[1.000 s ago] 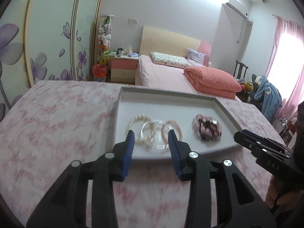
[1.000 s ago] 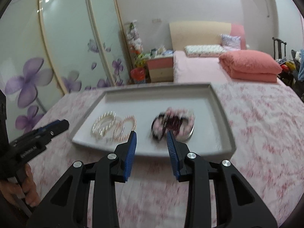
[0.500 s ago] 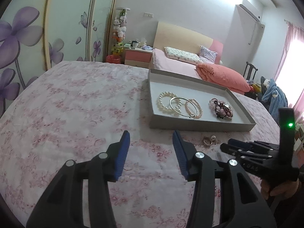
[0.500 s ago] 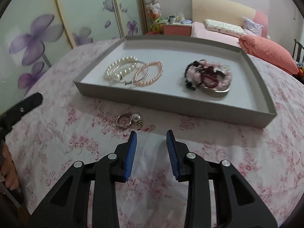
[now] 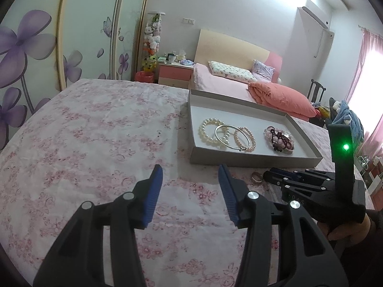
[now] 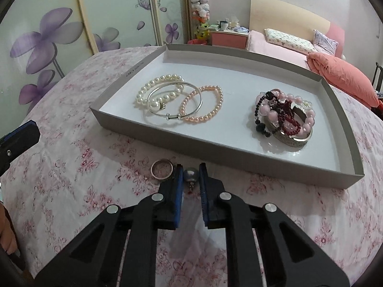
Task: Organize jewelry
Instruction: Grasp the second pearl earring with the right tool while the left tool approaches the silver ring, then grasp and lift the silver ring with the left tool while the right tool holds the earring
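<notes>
Right gripper (image 6: 190, 171) low over the floral tablecloth (image 6: 71, 186), blue pads closing on a grey pearl earring (image 6: 190, 175) sitting squarely between the fingertips, post trailing back toward the palm. Just left of the pads, touching or nearly so, a plain ring (image 6: 162, 169) flat on the cloth. Directly ahead, past the near wall of the grey tray (image 6: 239, 160), a white pearl bracelet (image 6: 153, 86), silver bangle (image 6: 174, 102) and pink pearl bracelet (image 6: 205, 105) overlapping at left, a tangle of beaded bracelets (image 6: 284, 114) at right. Likely next: a lift forward over that wall. Right hand nearer, pitched steeply down. Left gripper (image 5: 190, 171) idle, spread wide, empty, well left of the tray, angled gently downward.
</notes>
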Tool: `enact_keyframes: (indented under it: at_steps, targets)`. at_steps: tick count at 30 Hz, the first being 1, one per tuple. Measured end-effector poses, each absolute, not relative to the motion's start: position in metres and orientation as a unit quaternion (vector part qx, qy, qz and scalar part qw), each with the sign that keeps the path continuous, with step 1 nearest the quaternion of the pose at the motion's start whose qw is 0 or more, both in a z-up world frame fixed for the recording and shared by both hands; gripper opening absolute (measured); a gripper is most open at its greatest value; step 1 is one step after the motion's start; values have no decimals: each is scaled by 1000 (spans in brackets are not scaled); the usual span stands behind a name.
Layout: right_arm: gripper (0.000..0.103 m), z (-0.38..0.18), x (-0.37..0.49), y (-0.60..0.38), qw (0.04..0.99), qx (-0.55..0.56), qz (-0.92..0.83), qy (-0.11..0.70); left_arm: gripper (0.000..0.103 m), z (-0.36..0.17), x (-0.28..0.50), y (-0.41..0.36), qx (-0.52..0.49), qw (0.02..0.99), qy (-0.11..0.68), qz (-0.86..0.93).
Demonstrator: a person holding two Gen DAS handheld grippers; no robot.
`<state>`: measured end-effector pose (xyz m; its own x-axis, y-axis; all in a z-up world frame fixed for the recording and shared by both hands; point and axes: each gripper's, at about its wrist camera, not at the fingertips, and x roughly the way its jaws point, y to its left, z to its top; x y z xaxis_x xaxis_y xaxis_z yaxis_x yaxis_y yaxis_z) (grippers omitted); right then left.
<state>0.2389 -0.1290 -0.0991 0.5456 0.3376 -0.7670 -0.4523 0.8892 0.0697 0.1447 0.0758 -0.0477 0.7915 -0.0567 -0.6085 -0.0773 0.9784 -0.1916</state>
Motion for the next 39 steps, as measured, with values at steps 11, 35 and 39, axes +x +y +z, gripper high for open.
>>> enact_keyframes:
  at_steps: [11, 35, 39]
  targets:
    - [14, -100, 237, -223, 902, -42, 72, 423, 58, -57, 170, 23, -49, 927, 368, -41]
    - [14, -101, 233, -220, 899, -36, 99, 425, 22, -97, 215, -22, 27, 898, 439, -23]
    - [14, -101, 229, -205, 897, -47, 119, 423, 23, -95, 209, -11, 22, 899, 436, -25]
